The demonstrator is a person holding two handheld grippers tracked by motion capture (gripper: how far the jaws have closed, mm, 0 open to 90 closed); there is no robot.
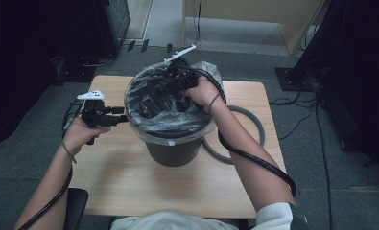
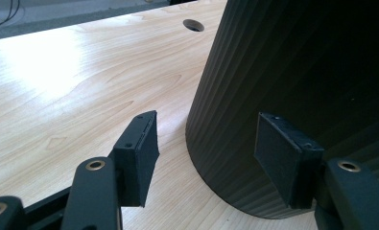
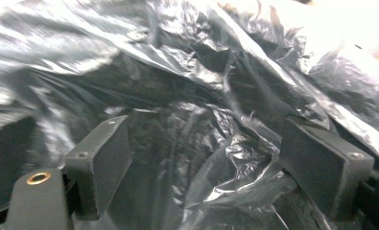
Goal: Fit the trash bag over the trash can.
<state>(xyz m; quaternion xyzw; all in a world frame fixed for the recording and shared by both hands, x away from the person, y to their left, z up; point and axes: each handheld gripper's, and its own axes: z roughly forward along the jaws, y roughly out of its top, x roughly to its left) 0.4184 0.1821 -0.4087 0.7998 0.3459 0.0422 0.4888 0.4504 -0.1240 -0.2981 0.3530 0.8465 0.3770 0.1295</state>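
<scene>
Bin liner (image 1: pixel 144 103) is sitting in the dark ribbed bin (image 1: pixel 172 153), its edge folded over the rim, and the bin is standing near the middle of the wooden worktop (image 1: pixel 115 177). Right hand-held gripper (image 1: pixel 180 76) is reaching into the bin's mouth from the far right side; in the right gripper view its jaws are standing wide apart with crumpled plastic (image 3: pixel 192 120) lying between and behind them, the pads (image 3: pixel 105 163) not pressing on it. Left hand-held gripper (image 1: pixel 122 117) is hovering just beside the bin's left wall (image 2: pixel 297 86), jaws open and holding nothing. Grey ring (image 1: pixel 256 127) is lying on the worktop right of the bin.
</scene>
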